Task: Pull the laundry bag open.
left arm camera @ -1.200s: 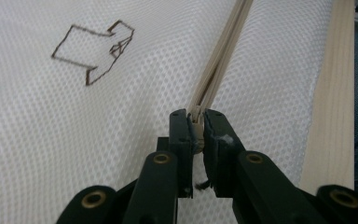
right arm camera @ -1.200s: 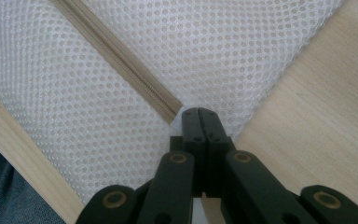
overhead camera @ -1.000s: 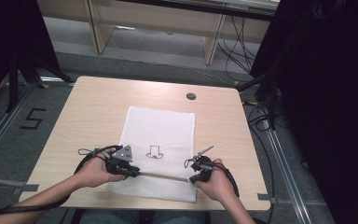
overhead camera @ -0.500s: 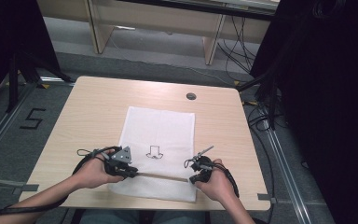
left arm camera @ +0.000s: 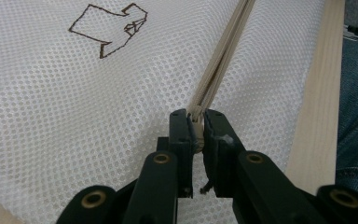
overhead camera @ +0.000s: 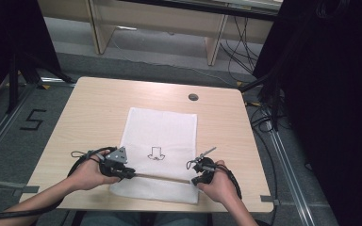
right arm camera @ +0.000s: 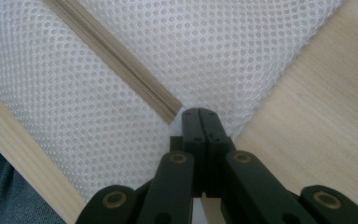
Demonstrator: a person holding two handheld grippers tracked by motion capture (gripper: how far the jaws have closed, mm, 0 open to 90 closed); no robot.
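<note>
Mesh laundry bag (overhead camera: 162, 136) flat on worktop (overhead camera: 94, 108); left gripper (left arm camera: 196, 128) clamped on zipper pull (left arm camera: 196, 126), right gripper (right arm camera: 199, 114) pinching bag edge at zipper (right arm camera: 116, 58) end, likely bracing for zipping.

Bare table (overhead camera: 99, 108) around the mesh bag (overhead camera: 162, 129) lies free for passing

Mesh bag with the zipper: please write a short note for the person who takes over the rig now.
Left gripper: shut on the zipper pull.
Right gripper: shut on the mesh bag at the zipper's other end.
The bag lies flat on the table, zipper along the near side, stretched between both grippers.
Done: both ends gripped.
Left: probably sliding the pull along the zipper; how far it has gone I cannot tell.
</note>
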